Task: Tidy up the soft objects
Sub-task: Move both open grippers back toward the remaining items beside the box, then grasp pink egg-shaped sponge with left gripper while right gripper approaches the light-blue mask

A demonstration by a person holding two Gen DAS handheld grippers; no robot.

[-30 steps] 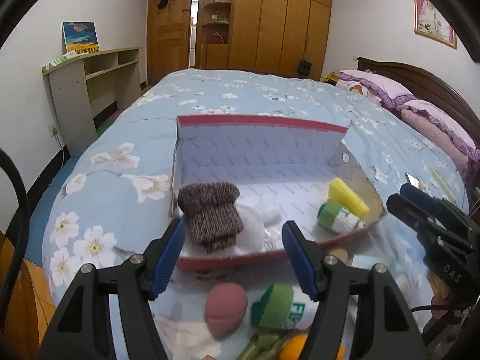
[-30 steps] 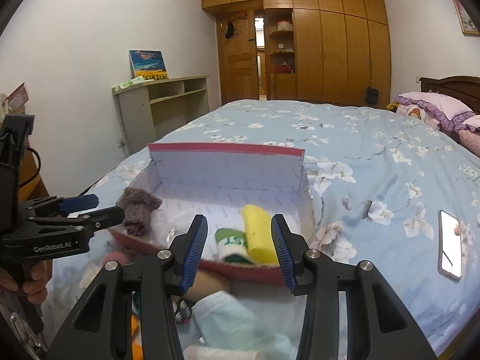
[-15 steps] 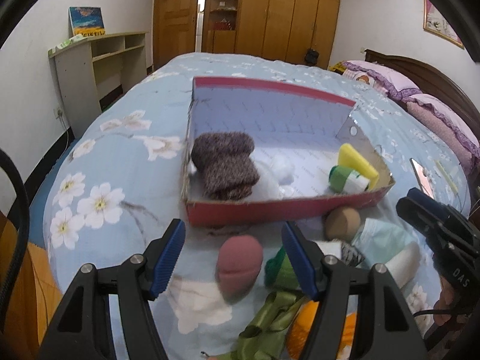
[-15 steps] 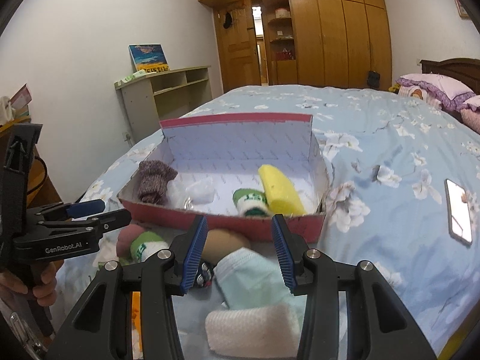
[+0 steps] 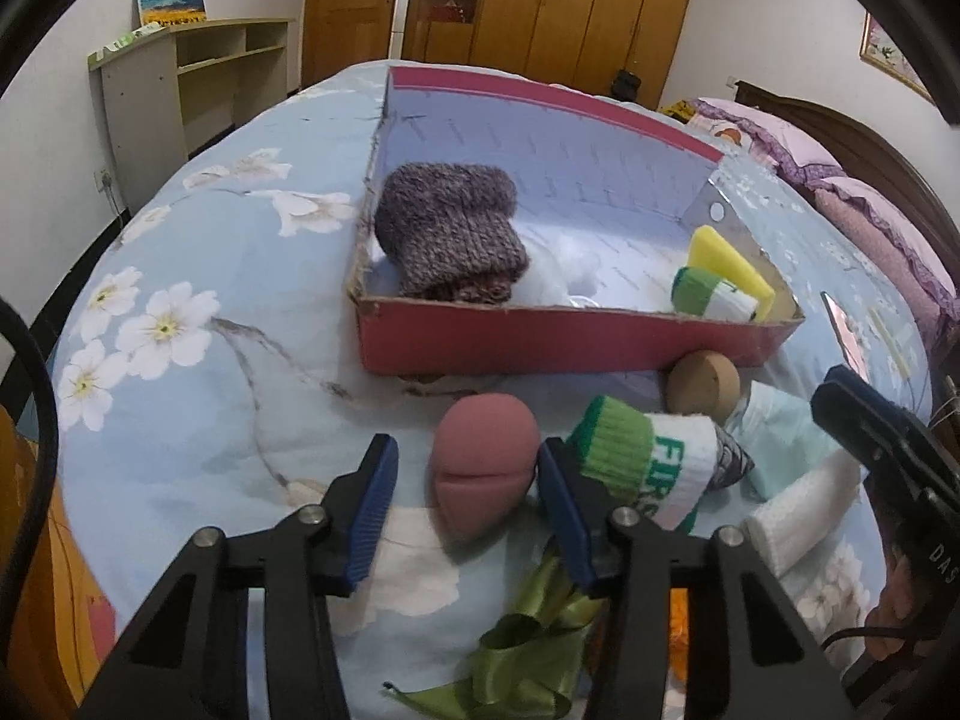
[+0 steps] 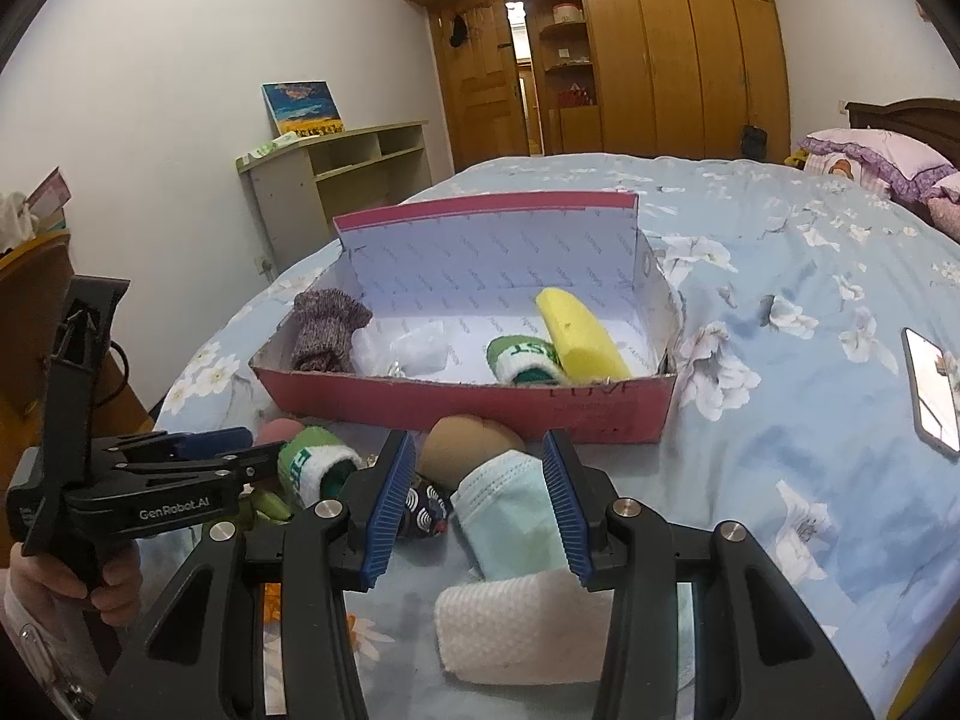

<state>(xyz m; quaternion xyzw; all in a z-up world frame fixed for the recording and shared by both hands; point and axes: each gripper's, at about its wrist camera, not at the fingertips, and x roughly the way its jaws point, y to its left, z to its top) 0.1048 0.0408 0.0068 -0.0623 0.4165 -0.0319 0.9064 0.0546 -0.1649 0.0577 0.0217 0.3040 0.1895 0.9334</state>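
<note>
A red cardboard box (image 5: 558, 339) (image 6: 480, 405) lies on the bed and holds a purple knit sock roll (image 5: 450, 234), a yellow sponge (image 6: 579, 336) and a green-white sock roll (image 6: 525, 360). In front of it lie a pink sponge egg (image 5: 483, 462), another green-white sock roll (image 5: 651, 462), a tan sponge (image 6: 468, 444), a pale blue face mask (image 6: 510, 507) and a white cloth roll (image 6: 522, 624). My left gripper (image 5: 468, 510) is open, its jaws on either side of the pink egg. My right gripper (image 6: 480, 504) is open around the face mask.
A green ribbon (image 5: 528, 630) and something orange lie under the left gripper. A phone (image 6: 930, 396) lies on the blue flowered bedspread (image 6: 780, 312) to the right. A shelf unit (image 6: 336, 180) stands by the left wall, pillows (image 6: 876, 165) at the right.
Both grippers have dropped from over the box toward the loose items in front of it. The left now straddles the pink egg, the right the face mask.
</note>
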